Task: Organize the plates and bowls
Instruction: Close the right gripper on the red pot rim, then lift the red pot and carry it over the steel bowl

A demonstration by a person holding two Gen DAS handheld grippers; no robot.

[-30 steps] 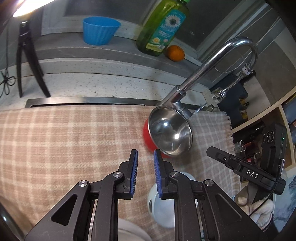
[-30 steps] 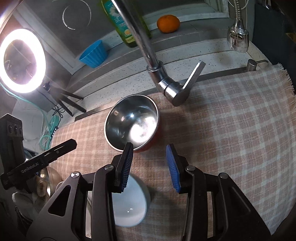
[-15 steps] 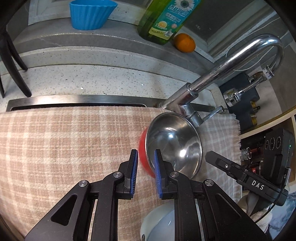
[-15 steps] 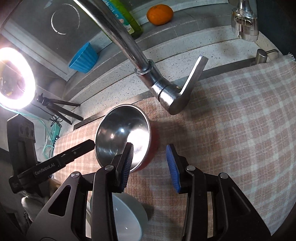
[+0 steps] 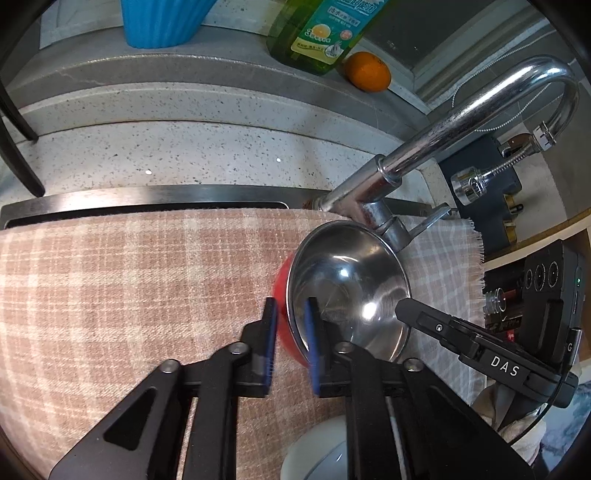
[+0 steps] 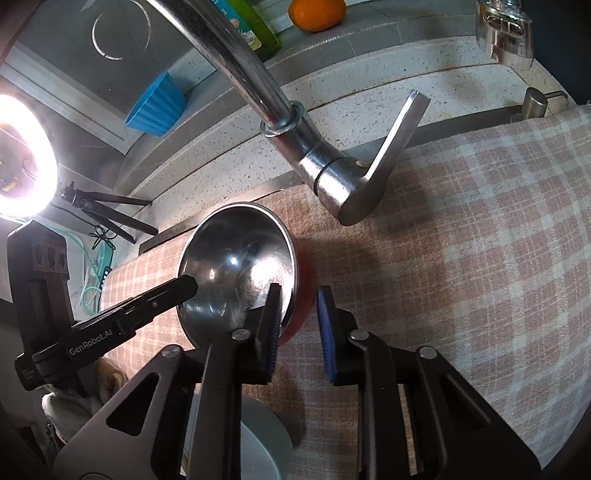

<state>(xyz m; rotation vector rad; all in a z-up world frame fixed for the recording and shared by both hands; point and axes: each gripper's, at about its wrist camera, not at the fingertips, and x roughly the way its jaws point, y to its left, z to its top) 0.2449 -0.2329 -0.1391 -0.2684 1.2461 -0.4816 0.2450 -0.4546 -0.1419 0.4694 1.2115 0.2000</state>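
Both tongs are closing in on the steel bowl (image 5: 347, 288) below the faucet (image 5: 436, 147), left tongs (image 5: 291, 345) and right tongs (image 6: 297, 325) straddling opposite rims, jaws apart, seemingly for a lift.

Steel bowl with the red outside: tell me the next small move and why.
Probably close both grippers. The left gripper and right gripper each straddle opposite sides of the steel bowl's rim, jaws open with gaps, so neither seems to grip it yet.

Home kitchen, shown by a chrome faucet (image 5: 443, 147) over a cloth-covered sink, dish soap bottle (image 5: 321, 33) and orange (image 5: 368, 71) set on the ledge behind it.
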